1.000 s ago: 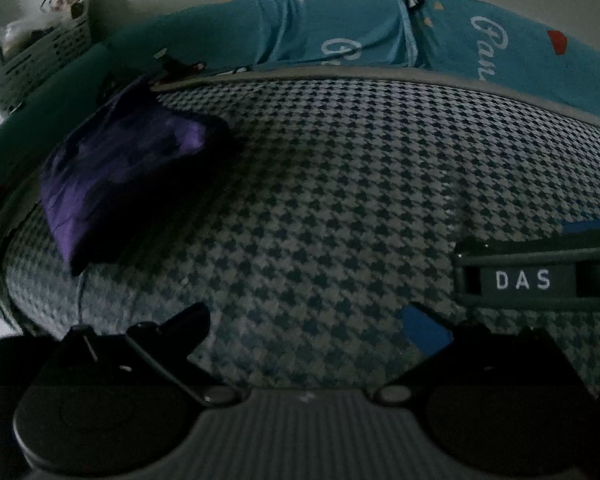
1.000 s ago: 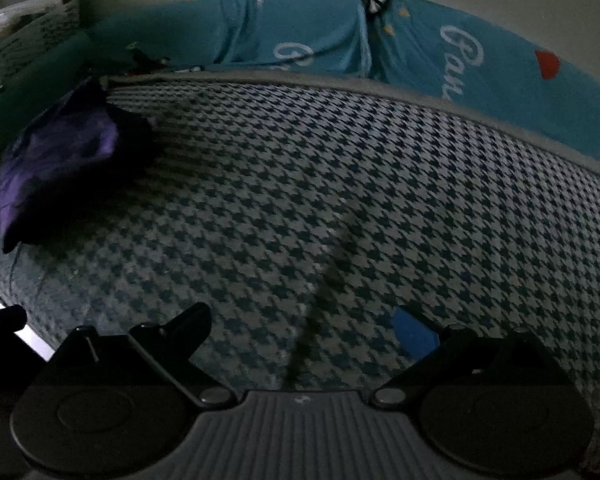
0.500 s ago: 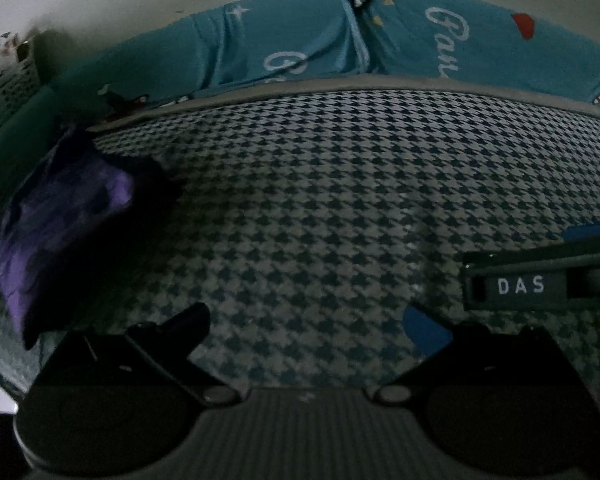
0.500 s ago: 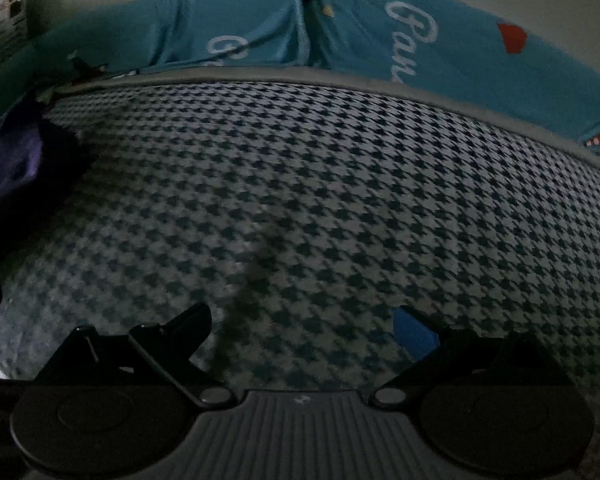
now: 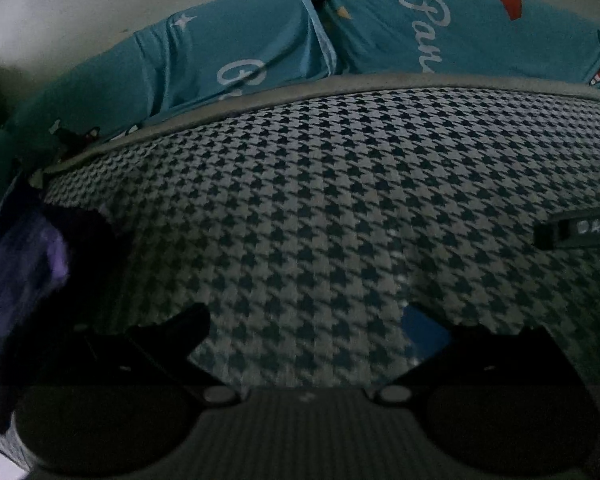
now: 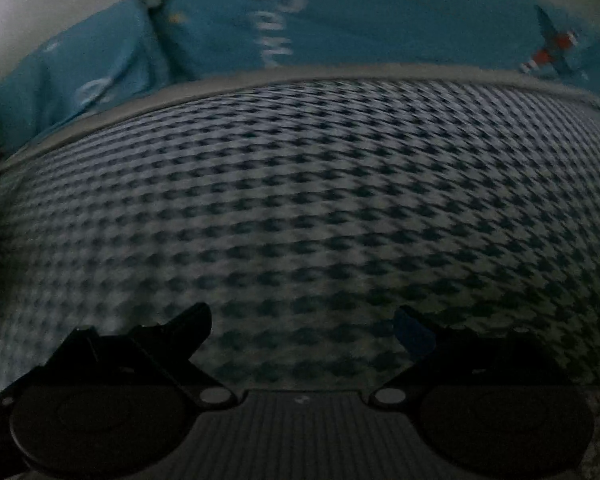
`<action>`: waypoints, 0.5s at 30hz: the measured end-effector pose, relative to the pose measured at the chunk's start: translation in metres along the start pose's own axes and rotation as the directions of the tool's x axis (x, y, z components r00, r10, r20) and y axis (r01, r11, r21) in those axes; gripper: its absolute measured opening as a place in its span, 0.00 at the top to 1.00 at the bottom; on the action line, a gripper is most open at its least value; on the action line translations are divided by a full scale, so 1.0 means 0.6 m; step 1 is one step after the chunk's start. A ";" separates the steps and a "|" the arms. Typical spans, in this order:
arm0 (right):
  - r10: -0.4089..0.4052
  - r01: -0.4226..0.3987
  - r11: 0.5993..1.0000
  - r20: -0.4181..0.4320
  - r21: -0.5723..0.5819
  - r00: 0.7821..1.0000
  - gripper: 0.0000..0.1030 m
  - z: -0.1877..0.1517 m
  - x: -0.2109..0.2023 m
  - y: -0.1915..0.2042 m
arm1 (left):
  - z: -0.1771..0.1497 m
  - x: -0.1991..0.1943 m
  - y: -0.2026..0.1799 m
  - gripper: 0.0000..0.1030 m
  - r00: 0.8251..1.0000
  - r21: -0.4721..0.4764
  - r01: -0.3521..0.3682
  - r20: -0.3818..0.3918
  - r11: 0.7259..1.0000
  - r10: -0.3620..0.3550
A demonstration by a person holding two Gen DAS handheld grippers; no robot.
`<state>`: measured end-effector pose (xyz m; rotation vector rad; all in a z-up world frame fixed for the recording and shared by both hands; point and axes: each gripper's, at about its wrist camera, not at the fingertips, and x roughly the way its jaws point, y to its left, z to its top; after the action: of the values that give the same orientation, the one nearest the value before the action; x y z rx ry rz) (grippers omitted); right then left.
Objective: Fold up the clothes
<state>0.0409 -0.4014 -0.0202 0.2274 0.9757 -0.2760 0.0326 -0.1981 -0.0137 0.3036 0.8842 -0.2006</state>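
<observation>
Claws — left (image 5: 306, 330) & right (image 6: 302, 328) — both spread, empty, over houndstooth bed (image 5: 340, 208); purple garment (image 5: 24, 280) at left.

White letters "DAS" sit on a dark bar (image 5: 580, 229) of the right gripper, out at three o'clock in the left wrist view, slightly blurred. Up at one o'clock, white cursive on the teal sheet (image 5: 480, 36) starts "Pan", and the rest runs behind the bed edge. At eleven o'clock, a second cursive word on the same sheet shows only its top, unreadable. In the right wrist view, the script (image 6: 272, 12) is too smeared to read.
</observation>
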 end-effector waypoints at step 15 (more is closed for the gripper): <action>-0.143 0.140 0.986 0.030 0.090 0.989 0.05 0.038 0.052 -0.085 | 0.030 0.076 -0.017 0.00 0.999 -0.043 0.023 -0.041 0.999 -0.025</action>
<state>0.0583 -0.4607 -0.0371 0.2329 0.9457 -0.4526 0.0709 -0.2160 -0.0408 0.2582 0.9329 -0.1983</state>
